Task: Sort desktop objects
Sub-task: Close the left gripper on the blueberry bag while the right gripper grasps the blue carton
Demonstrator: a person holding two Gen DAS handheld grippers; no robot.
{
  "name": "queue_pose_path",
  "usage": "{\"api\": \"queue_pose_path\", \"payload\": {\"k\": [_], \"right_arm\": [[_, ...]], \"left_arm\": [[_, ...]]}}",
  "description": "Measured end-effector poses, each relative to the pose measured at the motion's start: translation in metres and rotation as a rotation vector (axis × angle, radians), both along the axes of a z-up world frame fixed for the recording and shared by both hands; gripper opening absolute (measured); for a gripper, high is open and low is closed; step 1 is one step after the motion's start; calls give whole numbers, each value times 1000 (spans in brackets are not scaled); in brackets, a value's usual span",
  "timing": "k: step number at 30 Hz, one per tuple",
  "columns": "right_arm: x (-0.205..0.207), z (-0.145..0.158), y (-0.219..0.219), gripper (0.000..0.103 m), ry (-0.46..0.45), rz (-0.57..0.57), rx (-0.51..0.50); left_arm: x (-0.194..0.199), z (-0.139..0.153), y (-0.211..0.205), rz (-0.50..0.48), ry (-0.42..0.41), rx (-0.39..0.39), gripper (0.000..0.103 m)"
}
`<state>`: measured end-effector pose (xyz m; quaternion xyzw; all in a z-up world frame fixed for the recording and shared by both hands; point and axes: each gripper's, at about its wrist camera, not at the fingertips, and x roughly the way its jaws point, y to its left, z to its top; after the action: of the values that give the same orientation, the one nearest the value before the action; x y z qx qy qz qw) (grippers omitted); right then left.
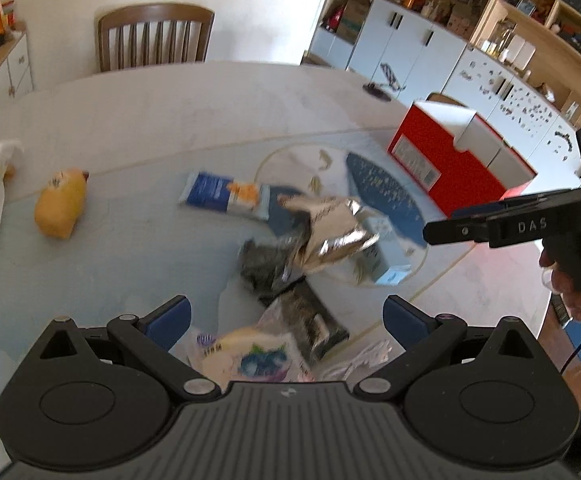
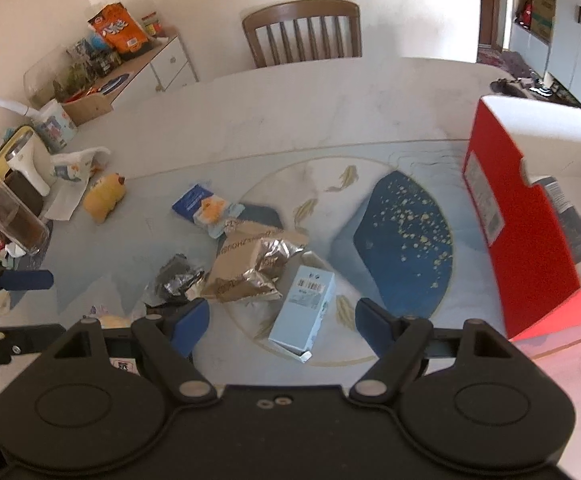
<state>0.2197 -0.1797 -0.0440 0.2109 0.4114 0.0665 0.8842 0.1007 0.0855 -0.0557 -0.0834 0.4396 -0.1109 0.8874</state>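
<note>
Just ahead of the right hand-held gripper (image 2: 282, 322), between its two blue pads and slightly beyond them, lies a pale blue carton (image 2: 304, 314) on the surface (image 2: 290, 96). Its long axis runs roughly away from the camera, tipped a little to the right, so the spread jaws would straddle its narrow width as they stand. Nothing is held in this gripper; its jaws stand wide.

Beside the carton's far-left corner sits a crumpled silver foil bag (image 2: 250, 270), and left of that a darker crushed wrapper (image 2: 176, 282). A red box (image 2: 526, 216) with an open top stands well to the right, probably the bin for sorted things.

The left hand-held gripper (image 1: 286, 322) is also wide and empty, hovering over a packet with a blueberry picture (image 1: 250, 356) near the table edge; blur makes contact impossible to judge. For the carton the right hand is clearly nearer, and it also lies on the box's side. A yellow plush toy (image 1: 60, 204) rests well apart on the left.
</note>
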Motion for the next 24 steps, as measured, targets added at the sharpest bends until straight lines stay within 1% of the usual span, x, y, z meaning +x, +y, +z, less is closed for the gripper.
{"api": "queue_pose_path", "payload": {"k": [9,18,24], "right_arm": [[7,-25,9,79,51,12,-13],[18,-41,16,78,82,23,-28],[29,-51,25,77,93,33,-75]], "left_arm": [[0,-34,-5,41,71,40,102],[4,-48,-11,53,94,80,102],[5,-57,-13,72,94,124,102]]}}
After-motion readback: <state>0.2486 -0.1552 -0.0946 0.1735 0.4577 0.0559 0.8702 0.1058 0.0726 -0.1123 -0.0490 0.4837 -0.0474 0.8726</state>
